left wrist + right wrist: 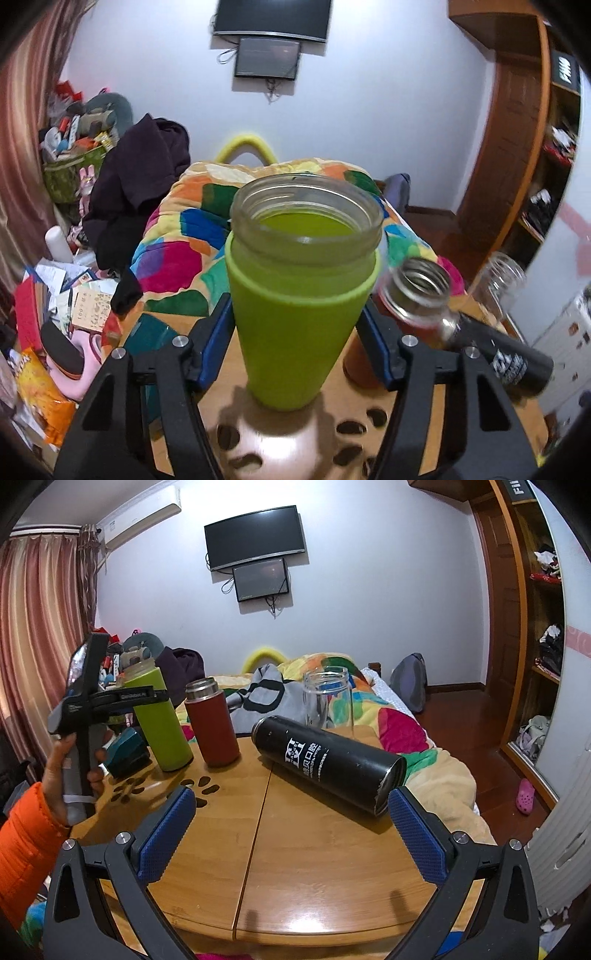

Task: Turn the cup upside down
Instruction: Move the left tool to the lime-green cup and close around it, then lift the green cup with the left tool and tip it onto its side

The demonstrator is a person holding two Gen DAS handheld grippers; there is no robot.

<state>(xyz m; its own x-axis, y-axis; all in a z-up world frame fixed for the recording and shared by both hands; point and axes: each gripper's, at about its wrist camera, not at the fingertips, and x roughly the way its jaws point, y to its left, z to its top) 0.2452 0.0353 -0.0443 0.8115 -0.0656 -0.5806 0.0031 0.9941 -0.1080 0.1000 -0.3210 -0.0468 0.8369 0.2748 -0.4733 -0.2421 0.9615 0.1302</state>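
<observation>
A green cup (pixel 299 314) with a clear glass rim stands upright, mouth up, on the round wooden table (pixel 229 373). My left gripper (pixel 297 343) is shut on the cup, its blue pads pressed on both sides of the green sleeve. In the right wrist view the green cup (pixel 159 720) is at the table's far left with the left gripper (pixel 147 697) clamped around its upper part. My right gripper (pixel 291 834) is open and empty above the table's front part, apart from all cups.
A red flask (pixel 213 725) stands beside the green cup. A black flask (pixel 328 764) lies on its side mid-table. A clear glass bottle (pixel 328 698) stands at the far edge. A teal object (pixel 125 751) sits at the left. A bed with a colourful quilt (pixel 406 731) is behind.
</observation>
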